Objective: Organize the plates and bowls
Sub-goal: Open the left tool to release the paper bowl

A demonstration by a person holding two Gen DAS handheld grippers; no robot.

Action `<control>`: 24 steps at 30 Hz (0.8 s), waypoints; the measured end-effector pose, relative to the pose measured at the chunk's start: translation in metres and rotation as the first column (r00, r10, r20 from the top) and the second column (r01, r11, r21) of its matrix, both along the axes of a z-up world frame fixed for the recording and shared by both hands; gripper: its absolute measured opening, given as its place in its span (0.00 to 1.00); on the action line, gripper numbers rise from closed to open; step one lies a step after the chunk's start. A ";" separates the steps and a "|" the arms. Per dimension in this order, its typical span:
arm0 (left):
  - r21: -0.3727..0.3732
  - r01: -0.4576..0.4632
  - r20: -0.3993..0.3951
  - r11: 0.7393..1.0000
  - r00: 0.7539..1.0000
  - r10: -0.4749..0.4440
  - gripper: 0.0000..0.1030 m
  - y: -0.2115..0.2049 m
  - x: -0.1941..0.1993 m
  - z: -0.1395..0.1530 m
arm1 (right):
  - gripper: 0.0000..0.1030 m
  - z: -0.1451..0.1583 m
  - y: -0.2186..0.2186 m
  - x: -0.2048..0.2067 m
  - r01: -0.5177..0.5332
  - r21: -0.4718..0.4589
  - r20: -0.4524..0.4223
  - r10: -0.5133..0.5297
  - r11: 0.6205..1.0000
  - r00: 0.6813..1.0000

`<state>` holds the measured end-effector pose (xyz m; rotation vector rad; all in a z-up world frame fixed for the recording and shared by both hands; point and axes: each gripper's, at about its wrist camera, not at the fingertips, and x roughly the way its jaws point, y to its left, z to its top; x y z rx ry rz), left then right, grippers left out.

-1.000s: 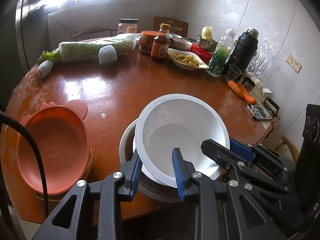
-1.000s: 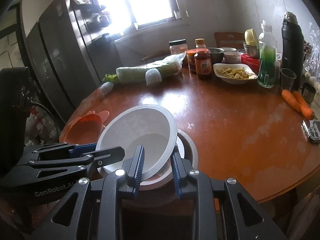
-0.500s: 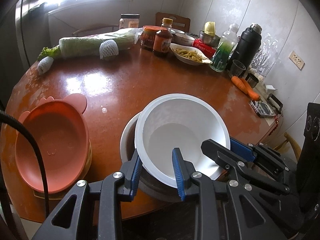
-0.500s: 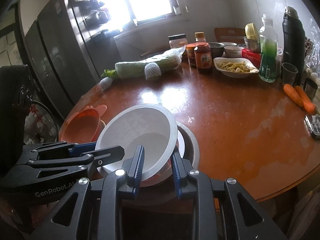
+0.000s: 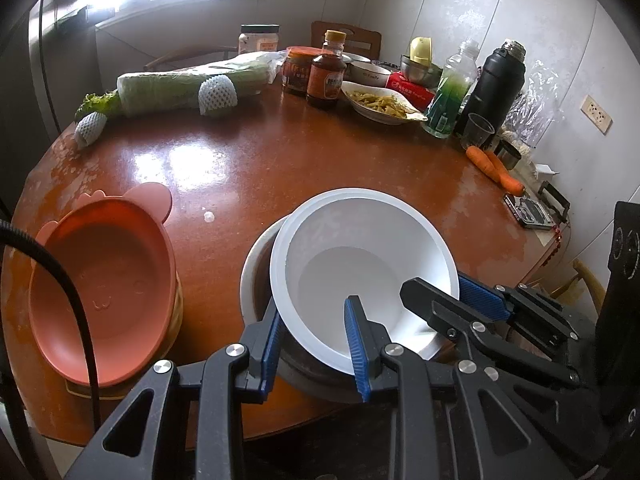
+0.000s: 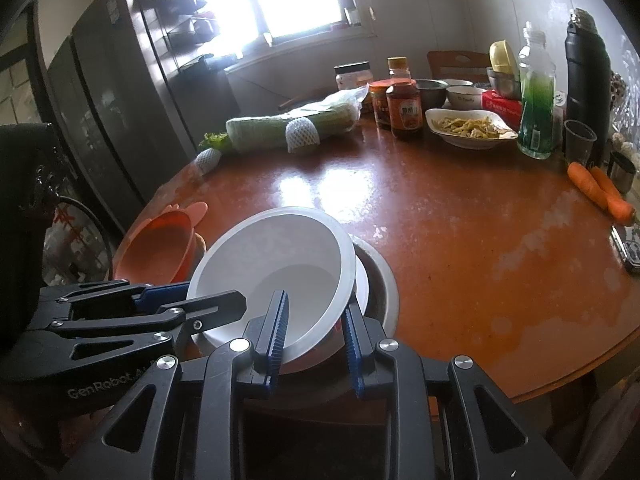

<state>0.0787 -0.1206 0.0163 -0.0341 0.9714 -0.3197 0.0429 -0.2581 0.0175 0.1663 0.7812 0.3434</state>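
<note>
White plastic bowl [image 5: 362, 264] tilting over metal bowl [image 5: 256, 276], both grippers' fingers [image 5: 356, 344] pinching its rim, nesting for stacking.

White bowl [image 5: 362, 264] tilted, nested askew in a stack: a second white rim just under it, then a wider metal-rimmed bowl [image 6: 382, 280] with brown inside, near the table's front edge. To the left, apart: orange eared bowl [image 5: 104, 276], upright, stacked on a yellow one [image 5: 176, 312].
</note>
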 end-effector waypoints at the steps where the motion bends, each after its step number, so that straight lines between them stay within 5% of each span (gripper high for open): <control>1: 0.000 0.000 0.000 1.000 1.000 0.000 0.29 0.000 0.000 0.000 | 0.28 0.000 0.000 0.000 0.001 0.002 -0.002 -0.001 1.000 1.000; 16: -0.017 -0.013 -0.016 1.000 1.000 0.013 0.30 0.003 0.002 -0.001 | 0.35 0.000 -0.006 0.001 0.013 0.030 -0.013 -0.013 0.999 1.000; 24: -0.028 -0.016 -0.010 0.999 1.000 0.016 0.30 0.006 0.001 0.001 | 0.54 0.005 -0.009 -0.002 0.024 0.029 0.010 -0.024 0.999 1.000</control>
